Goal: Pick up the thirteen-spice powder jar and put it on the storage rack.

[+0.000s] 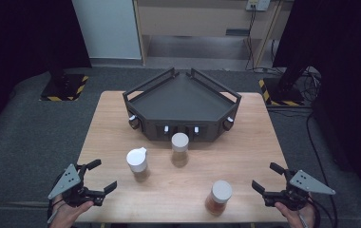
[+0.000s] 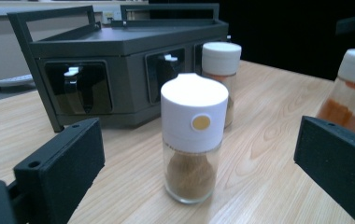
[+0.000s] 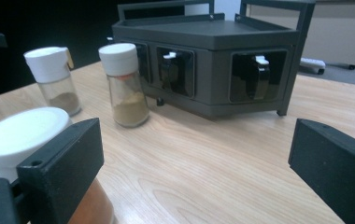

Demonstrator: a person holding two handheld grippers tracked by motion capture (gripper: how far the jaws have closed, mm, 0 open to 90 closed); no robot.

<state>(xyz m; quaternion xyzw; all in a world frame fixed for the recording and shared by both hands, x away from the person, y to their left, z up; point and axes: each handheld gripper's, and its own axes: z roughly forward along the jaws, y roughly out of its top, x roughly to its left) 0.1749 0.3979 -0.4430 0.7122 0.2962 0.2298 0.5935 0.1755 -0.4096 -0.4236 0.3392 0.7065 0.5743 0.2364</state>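
Note:
Three white-capped spice jars stand on the wooden table [image 1: 245, 142]. A flip-cap jar of brown powder [image 1: 137, 164] is left of centre. A second jar of tan powder [image 1: 180, 148] stands just before the dark rack [image 1: 183, 102]. A jar of orange powder [image 1: 219, 197] sits near the front edge. My left gripper [image 1: 103, 174] is open at the front left corner, and in its view the flip-cap jar [image 2: 193, 140] stands ahead between the jaws, apart from them. My right gripper [image 1: 264, 175] is open at the front right, with the orange jar [image 3: 21, 135] beside its left jaw.
The rack is a dark angular tray with raised rails and several front slots [image 3: 175, 70] holding small white-tipped pieces. Bare wood lies between the jars and the grippers. Grey carpet surrounds the table, and black stands with hazard stripes [image 1: 64, 88] sit on the floor behind.

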